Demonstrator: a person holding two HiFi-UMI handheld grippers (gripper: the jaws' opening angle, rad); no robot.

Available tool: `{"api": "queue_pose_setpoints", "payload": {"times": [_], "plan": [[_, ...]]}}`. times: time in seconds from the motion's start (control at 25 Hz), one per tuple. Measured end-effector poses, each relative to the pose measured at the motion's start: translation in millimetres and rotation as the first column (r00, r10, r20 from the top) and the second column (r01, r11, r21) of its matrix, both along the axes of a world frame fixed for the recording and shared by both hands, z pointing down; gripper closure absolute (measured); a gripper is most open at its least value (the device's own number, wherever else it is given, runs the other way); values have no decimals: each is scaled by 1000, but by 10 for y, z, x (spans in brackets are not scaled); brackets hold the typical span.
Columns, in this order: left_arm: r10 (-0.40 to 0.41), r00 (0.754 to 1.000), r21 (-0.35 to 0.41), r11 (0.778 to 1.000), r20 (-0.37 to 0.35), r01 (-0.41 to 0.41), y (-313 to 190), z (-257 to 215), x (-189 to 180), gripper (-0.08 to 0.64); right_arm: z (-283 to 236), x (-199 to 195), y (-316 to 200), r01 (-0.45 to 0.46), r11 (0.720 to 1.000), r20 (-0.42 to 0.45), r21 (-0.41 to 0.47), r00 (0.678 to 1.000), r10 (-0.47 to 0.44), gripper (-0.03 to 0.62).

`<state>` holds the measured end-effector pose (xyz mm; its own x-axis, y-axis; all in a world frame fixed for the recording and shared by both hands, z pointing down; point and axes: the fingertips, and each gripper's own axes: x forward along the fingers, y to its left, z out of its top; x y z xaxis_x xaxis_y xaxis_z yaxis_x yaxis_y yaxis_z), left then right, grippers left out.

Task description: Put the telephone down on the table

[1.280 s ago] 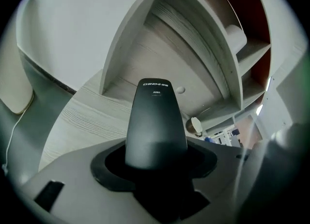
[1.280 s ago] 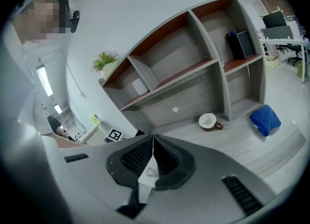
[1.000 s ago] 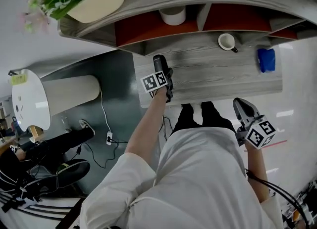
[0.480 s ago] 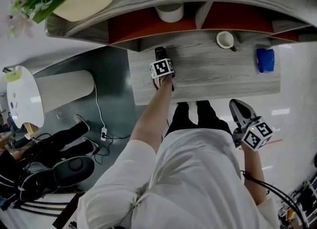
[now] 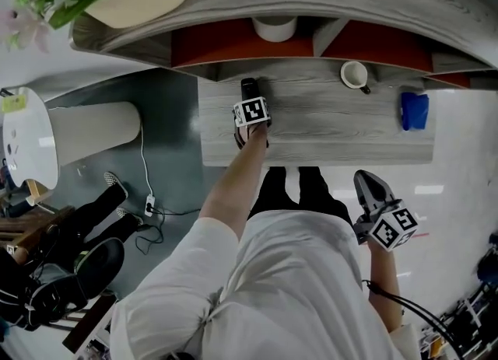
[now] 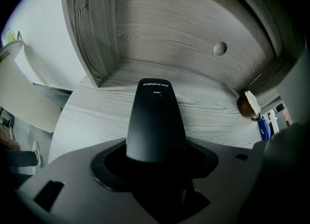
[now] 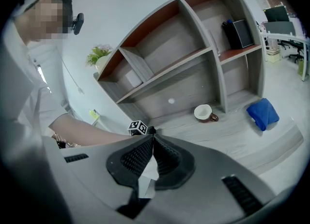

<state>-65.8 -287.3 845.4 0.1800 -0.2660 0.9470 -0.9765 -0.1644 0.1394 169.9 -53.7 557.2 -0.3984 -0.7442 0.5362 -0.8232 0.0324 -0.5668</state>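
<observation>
Gripping the black telephone (image 6: 156,121), the left gripper (image 6: 156,167) points steeply down over the left end of the grey table (image 5: 342,121); a good set-down likely means laying it flat before letting go, while the right gripper (image 7: 151,157) hangs clenched, well apart

The telephone (image 6: 156,121) bears "CHINO-E" in small white print, with an unclear short code beneath.

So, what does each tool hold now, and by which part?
The left tool grips the black phone by its near end; the printed end sticks out. The right tool is shut and holds nothing.
</observation>
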Motion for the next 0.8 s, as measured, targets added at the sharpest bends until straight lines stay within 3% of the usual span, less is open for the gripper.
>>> {"api": "queue_pose_setpoints", "payload": {"times": [0.24, 0.4, 0.6, 0.8], "plan": [[31, 999, 42, 999, 12, -32, -35, -2, 23, 278, -2, 19, -36, 7, 1000, -9, -4, 1000, -7, 575], [62, 995, 73, 995, 73, -68, -87, -36, -50, 276, 20, -11, -47, 21, 1000, -10, -9, 1000, -21, 575], [57, 997, 79, 995, 44, -61, -68, -50, -11, 273, 30, -36, -58, 28, 1000, -10, -9, 1000, -28, 575], [49, 999, 108, 993, 8, -49, -54, -84, -5, 222, 22, -76, -73, 38, 999, -12, -3, 999, -38, 575]]}}
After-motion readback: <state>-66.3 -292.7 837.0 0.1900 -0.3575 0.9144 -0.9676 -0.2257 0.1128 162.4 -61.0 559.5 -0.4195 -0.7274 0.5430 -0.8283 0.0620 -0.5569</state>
